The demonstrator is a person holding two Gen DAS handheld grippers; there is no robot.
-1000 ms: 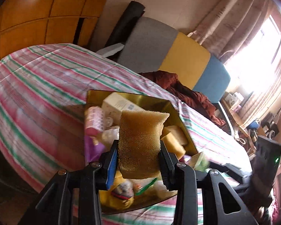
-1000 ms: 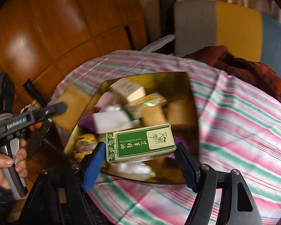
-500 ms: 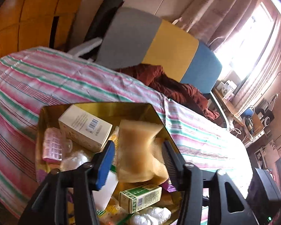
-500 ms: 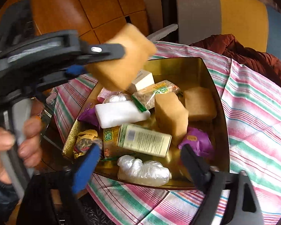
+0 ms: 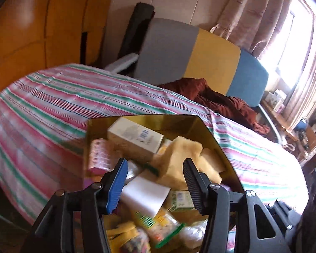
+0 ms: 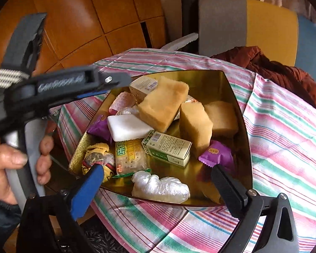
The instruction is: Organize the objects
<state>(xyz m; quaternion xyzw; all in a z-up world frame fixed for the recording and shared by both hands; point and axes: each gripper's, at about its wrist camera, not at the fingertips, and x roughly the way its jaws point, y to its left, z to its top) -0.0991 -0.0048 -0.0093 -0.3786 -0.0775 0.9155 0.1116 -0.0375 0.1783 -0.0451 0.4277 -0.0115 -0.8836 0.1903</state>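
My bench [image 6: 284, 147] carries a pink, green and white striped cloth and fills the lower half of both views; orange wood panels [image 6: 78, 16] occupy the upper left, and a grey, yellow and blue chair [image 5: 200, 57] with a red-brown garment [image 5: 221, 101] stands at upper centre to right. A gold tray [image 6: 238, 97] sits at frame centre on the cloth. My left tool [image 5: 155, 181] is at the lower centre of its view, both jaws spread wide, gripping nothing; the sponge [image 6: 164, 105] lies tilted in the tray on top of the other items, just beyond the jaw tips. My right tool [image 6: 158, 181] is at the lower edge of its view, jaws wide apart and empty, above the near rim of the tray. The green box [image 6: 168, 147] lies flat in the tray between those jaws, beside a white block [image 6: 128, 126] and a biscuit pack [image 6: 130, 156].
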